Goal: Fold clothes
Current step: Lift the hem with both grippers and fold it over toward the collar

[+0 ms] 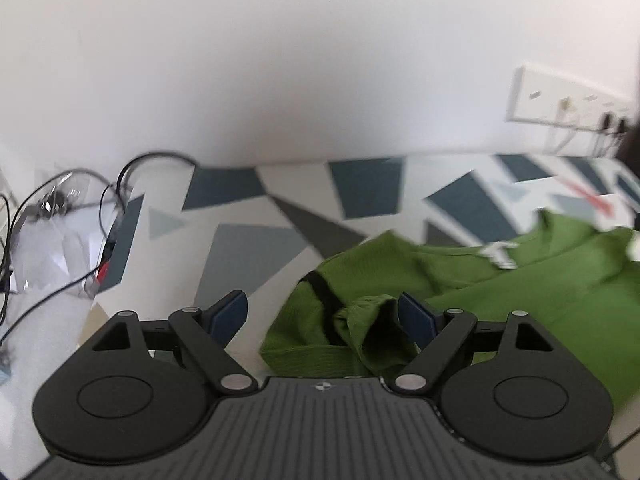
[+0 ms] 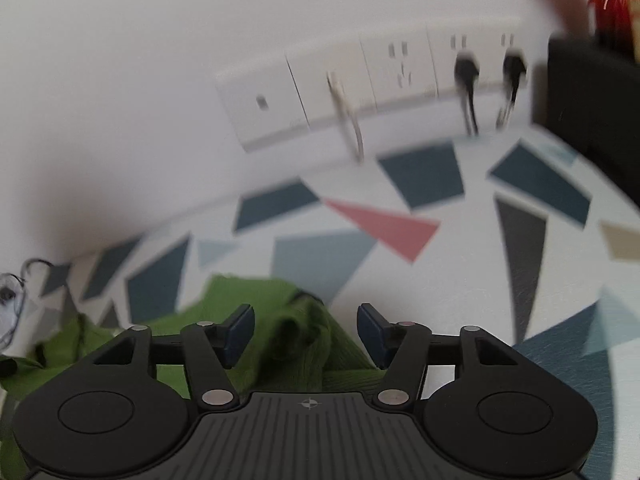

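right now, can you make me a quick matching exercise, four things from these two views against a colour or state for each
Things:
1. left gripper
2. garment
3. triangle on the tablecloth
4. two plugs

Colour or state:
A. pink
B. seated in the wall socket strip
C. open, a bunched fold of cloth between its fingers
D. green, lying crumpled on the tablecloth

Pairs: 1-C, 2-D, 3-A, 4-B

Bright, motion-blurred, perhaps soft daylight.
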Tool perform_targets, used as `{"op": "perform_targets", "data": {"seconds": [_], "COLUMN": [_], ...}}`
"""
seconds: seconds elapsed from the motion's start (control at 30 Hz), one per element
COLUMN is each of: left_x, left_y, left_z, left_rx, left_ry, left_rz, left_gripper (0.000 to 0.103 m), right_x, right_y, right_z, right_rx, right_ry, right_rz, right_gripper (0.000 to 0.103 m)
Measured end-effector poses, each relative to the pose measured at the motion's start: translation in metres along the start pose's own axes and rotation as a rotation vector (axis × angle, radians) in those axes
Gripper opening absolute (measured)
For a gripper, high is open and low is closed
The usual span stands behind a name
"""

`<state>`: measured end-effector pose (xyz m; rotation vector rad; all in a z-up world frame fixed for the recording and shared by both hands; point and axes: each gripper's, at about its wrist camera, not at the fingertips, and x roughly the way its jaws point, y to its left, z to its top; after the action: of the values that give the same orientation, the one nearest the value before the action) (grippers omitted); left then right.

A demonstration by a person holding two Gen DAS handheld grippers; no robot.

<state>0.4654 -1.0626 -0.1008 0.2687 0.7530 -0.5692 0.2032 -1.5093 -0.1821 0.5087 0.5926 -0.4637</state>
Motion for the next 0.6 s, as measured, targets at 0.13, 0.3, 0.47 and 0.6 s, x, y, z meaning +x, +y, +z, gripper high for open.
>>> {"op": "perform_targets", "data": {"seconds": [0.13, 0.3, 0.47, 0.6], "left_x": [-0.008, 0.024, 0.054, 0.067], "left_y": [-0.030, -0.067, -0.052, -0.027], "left_z": [-0.013, -0.031, -0.010, 0.022], "left_rx": [0.106, 0.241, 0.134, 0.017], "left_ry": [0.059, 0.179, 0.177, 0.097], "left_rz": [-0.085, -0.082, -0.051, 0.016], "left_gripper": [0.076, 0.073, 0.072, 0.072], "right_x": [-0.019, 0.004, 0.032, 0.055], "right_y": [0.026, 0.073, 0.089, 0.083], "right_z": [-0.011, -0.037, -0.048, -0.027], "right_rx": [-0.093, -0.357, -0.465, -0.425], "right_ry": [0.025, 0.165, 0.227, 0.230], "right_rz": [0.053, 0.062, 0.017, 0.019], "right_gripper": [0.059, 0.059, 0.059, 0.059]}}
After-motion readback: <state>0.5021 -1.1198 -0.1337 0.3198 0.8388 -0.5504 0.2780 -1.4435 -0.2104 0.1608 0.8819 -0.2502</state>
